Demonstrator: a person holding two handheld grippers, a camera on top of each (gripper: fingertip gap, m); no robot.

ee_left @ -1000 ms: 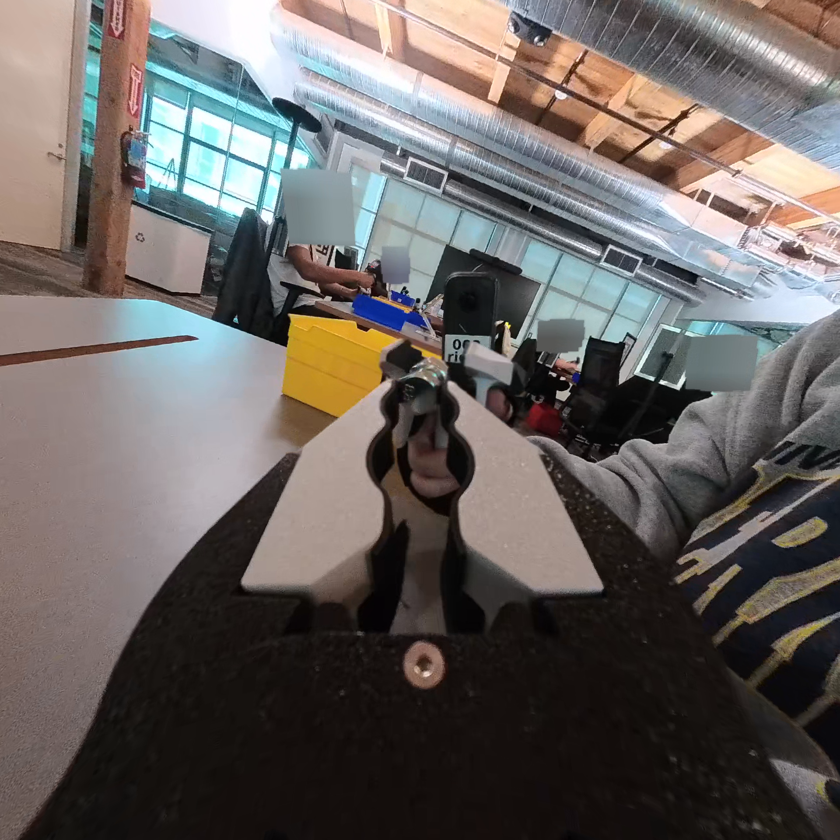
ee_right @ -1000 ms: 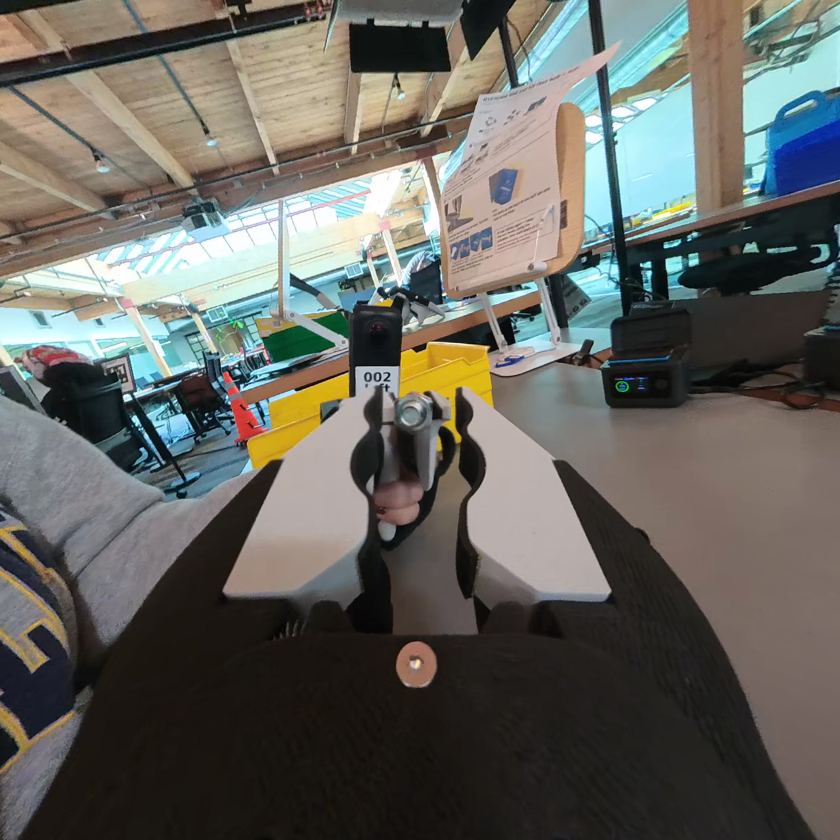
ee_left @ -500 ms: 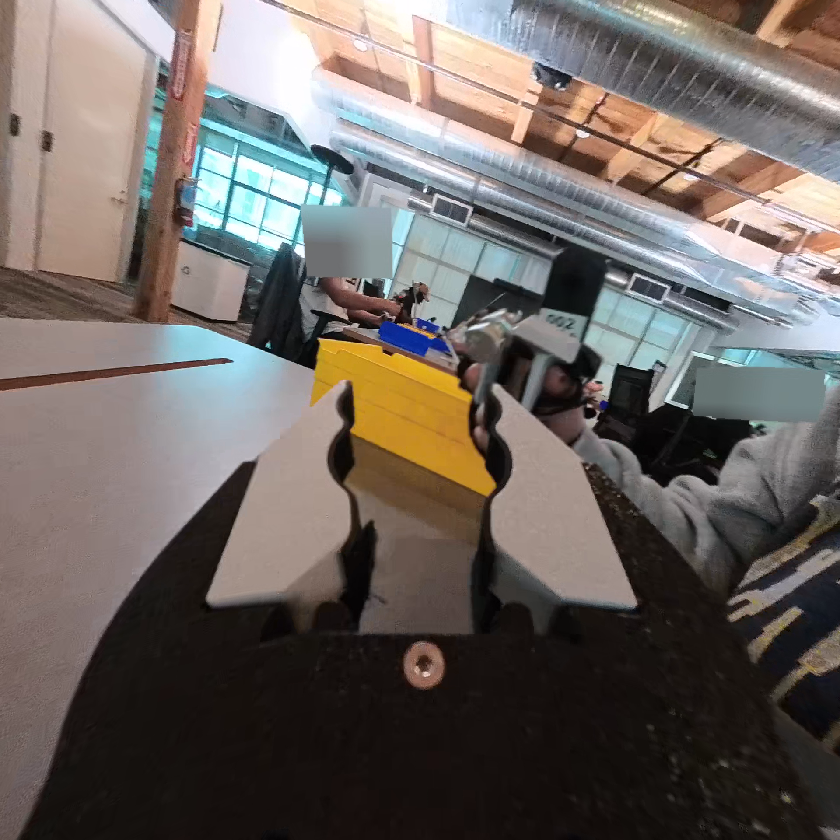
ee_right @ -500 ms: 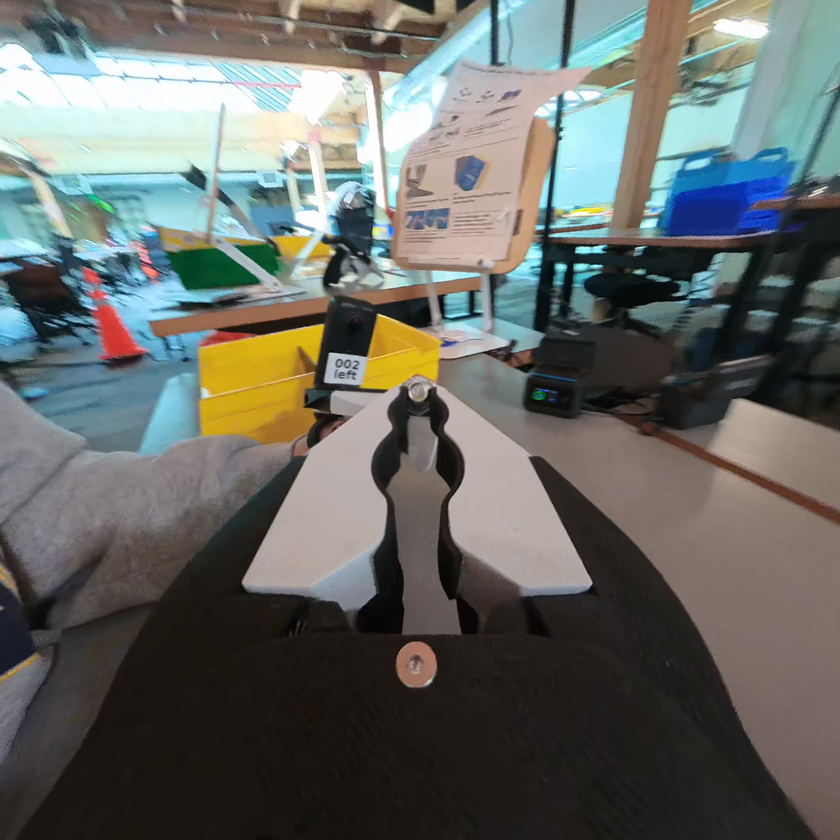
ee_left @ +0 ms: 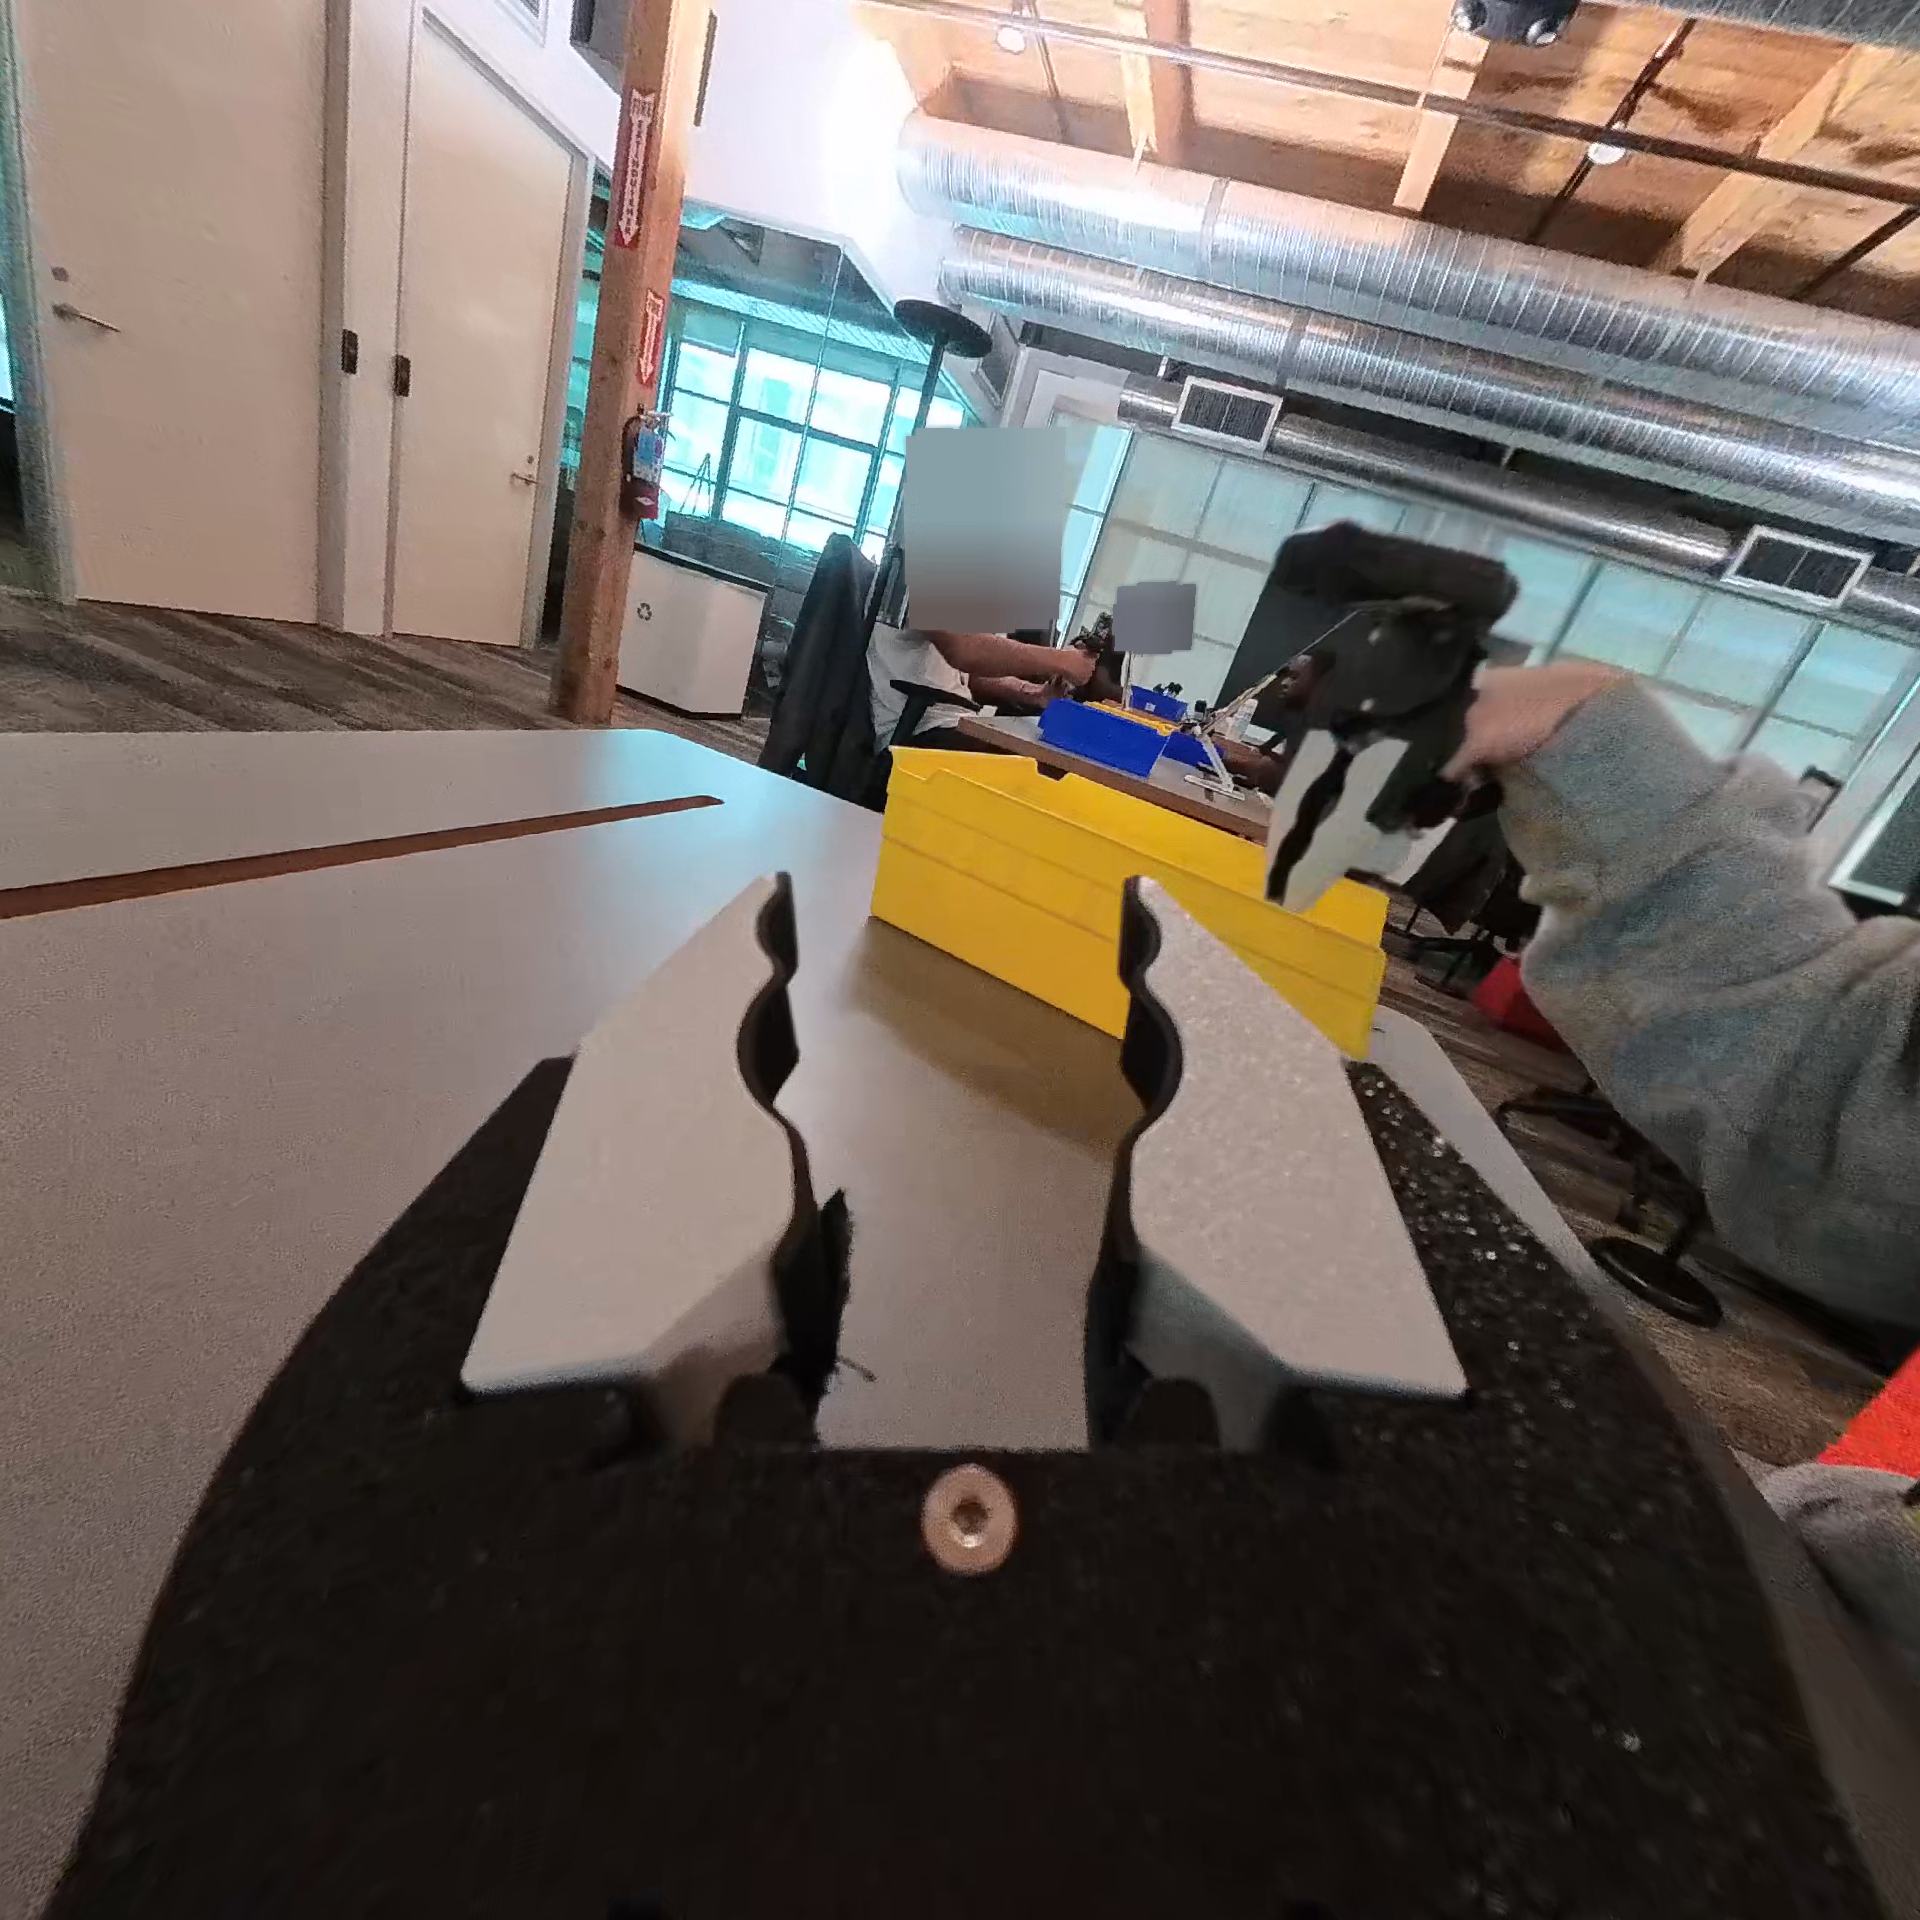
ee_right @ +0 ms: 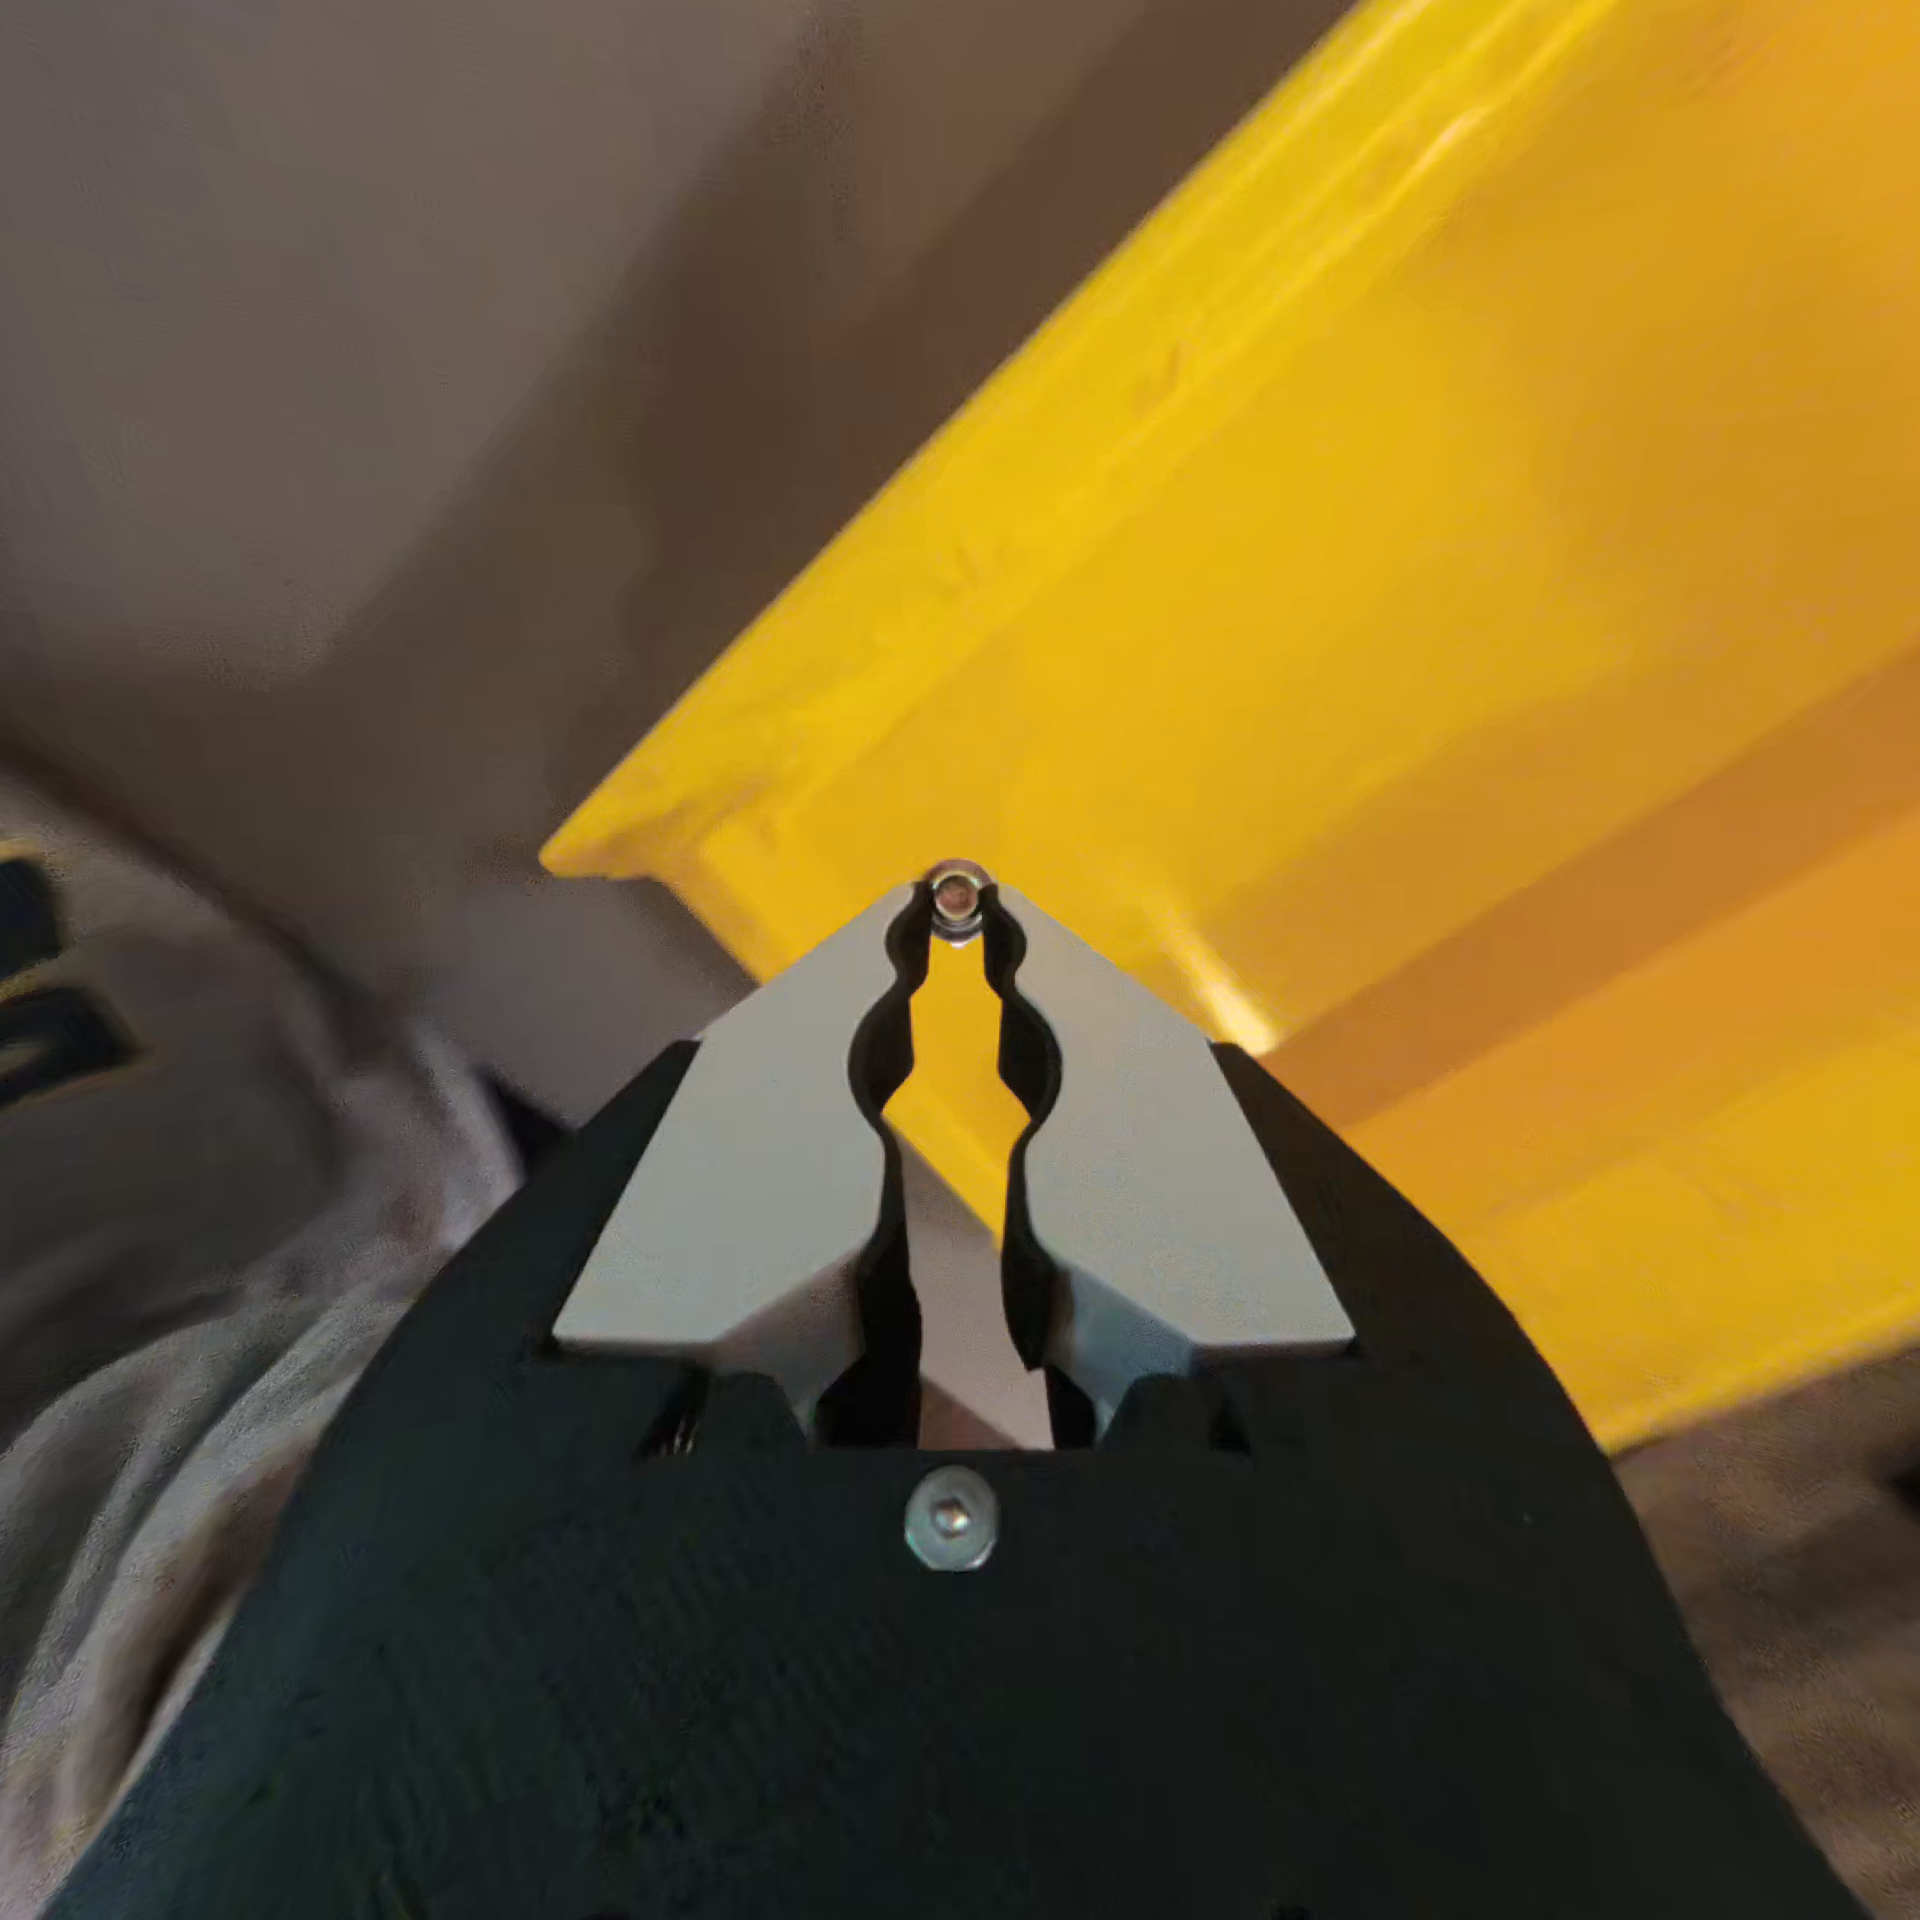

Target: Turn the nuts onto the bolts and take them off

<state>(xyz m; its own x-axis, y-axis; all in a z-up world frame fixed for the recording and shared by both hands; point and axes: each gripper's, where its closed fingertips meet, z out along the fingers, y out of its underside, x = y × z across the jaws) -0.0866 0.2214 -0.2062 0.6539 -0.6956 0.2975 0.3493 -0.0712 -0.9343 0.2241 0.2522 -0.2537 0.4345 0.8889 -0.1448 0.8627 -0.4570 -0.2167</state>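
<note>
In the right wrist view my right gripper (ee_right: pixel 956 906) is shut on a small silver bolt (ee_right: pixel 956 896), seen end on at the very fingertips. It points down over the near corner of a yellow bin (ee_right: pixel 1351 623). I cannot tell whether a nut is on the bolt. In the left wrist view my left gripper (ee_left: pixel 956 894) is open and empty, low over the grey table (ee_left: pixel 312 1039), facing the yellow bin (ee_left: pixel 1039 894). The right gripper (ee_left: pixel 1299 878) shows there at the upper right, tilted down above the bin's right end.
A grey sleeve (ee_left: pixel 1714 987) and the person's sweatshirt (ee_right: pixel 156 1143) are close on the right side. A brown seam (ee_left: pixel 364 852) runs across the table on the left. People sit at a desk with blue bins (ee_left: pixel 1101 727) behind the yellow bin. The gap from one gripper's tips to the other's is roughly 30 cm.
My left gripper let go of the bolt, opened and drew back. My right gripper closed on the bolt, carried it away and tipped down over the yellow bin.
</note>
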